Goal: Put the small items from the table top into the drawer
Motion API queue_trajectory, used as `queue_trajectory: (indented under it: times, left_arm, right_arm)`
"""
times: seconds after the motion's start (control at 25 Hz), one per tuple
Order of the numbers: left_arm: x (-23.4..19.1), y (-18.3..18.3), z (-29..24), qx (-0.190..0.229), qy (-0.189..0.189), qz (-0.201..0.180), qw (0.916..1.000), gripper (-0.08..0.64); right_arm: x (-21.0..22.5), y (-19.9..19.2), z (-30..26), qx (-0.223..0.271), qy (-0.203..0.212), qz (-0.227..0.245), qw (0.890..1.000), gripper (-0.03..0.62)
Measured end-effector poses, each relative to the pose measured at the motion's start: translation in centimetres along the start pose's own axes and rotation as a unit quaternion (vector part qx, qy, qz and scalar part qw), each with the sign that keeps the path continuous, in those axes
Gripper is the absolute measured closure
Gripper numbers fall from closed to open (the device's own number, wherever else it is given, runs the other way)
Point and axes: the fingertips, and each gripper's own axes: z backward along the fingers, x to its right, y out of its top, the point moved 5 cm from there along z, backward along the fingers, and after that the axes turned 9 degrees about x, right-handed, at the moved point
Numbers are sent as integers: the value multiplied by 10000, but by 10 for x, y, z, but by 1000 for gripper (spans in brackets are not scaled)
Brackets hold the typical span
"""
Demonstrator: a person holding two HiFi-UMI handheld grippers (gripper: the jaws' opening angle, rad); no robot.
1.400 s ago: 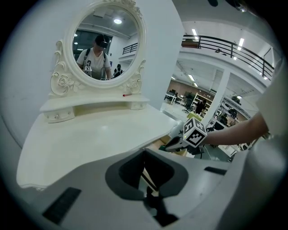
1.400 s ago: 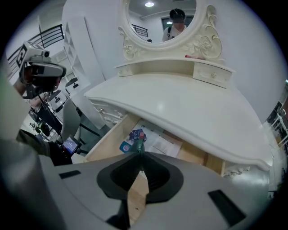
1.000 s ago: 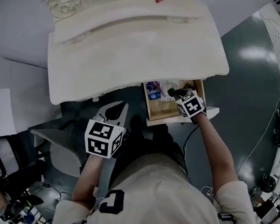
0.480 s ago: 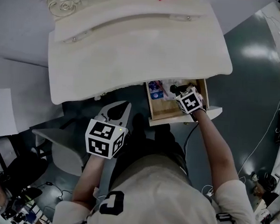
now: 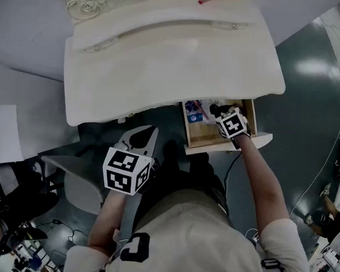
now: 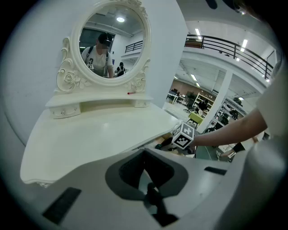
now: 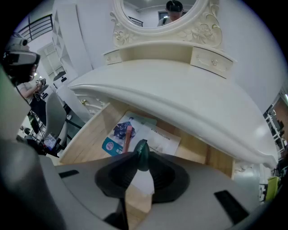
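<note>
Drawer (image 7: 83,137) holds leaflets (image 7: 155,137) and a pink stick (image 7: 128,136), right gripper (image 7: 138,164) opening its jaws around a green item (image 7: 142,150), left gripper (image 6: 150,193) closed

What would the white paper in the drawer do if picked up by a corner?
The white paper looks thin and lies flat in the drawer, so it would probably flop and bend. It likely weighs little and may slide easily if pushed.

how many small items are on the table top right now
1: a red stick on the raised shelf below the mirror. More may be hidden beyond the frame's top edge.
</note>
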Motion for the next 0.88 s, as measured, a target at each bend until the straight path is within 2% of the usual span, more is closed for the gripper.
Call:
queue_trajectory:
  times: [0.08,0.32,0.52,0.88]
  left_arm:
    - [0,0,3,4,-2,-7,10000,505]
    - [-5,-1,9,38,-10,-35,10000,505]
    - [-5,1,12,110,-46,-62,9999,505]
    - [-3,13,15,364,-278,-141,9989,505]
  right_arm:
    - [0,0,1,1,-19,-12,10000,471]
    - [3,1,4,57,-206,-25,9998,430]
    - [8,3,15,179,-420,-51,9989,428]
    - [-4,5,46,290,-380,-196,9987,428]
